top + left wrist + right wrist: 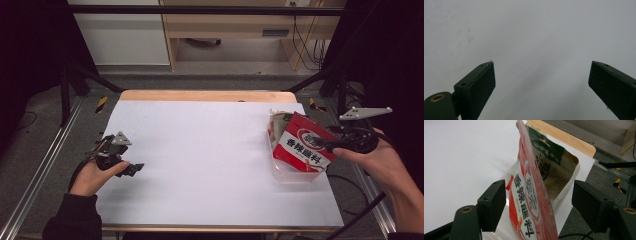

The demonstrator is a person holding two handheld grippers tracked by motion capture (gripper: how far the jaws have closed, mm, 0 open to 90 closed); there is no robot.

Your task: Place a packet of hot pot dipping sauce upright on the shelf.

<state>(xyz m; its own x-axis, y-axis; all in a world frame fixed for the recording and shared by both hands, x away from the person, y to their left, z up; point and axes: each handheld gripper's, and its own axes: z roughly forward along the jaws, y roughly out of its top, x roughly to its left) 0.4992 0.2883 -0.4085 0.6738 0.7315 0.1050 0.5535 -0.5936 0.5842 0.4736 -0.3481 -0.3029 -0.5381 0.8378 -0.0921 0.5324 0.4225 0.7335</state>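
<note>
While my right hand-held gripper [539, 205] stands wide, red pouch [529, 202] loose between its jaws | clear tub [292, 172] beneath | left hand-held gripper [541, 82] wide, nothing held.

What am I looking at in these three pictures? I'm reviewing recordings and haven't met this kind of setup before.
There is no robot here: a person sits at a table covered with white paper and holds a hand-held two-jaw gripper in each hand. The wide picture comes from a fixed camera above, looking forward and down. In it the left gripper rests low over bare paper, and the right gripper is at a red packet with white Chinese lettering. The other two pictures come from cameras riding on the grippers, looking along their black jaws. The left gripper's jaws stand wide apart with nothing between them. In the right gripper view the red packet stands between the jaws, but neither pad presses on it, so it is not gripped. It leans in a clear plastic bin alongside a beige packet with a green top.
</note>
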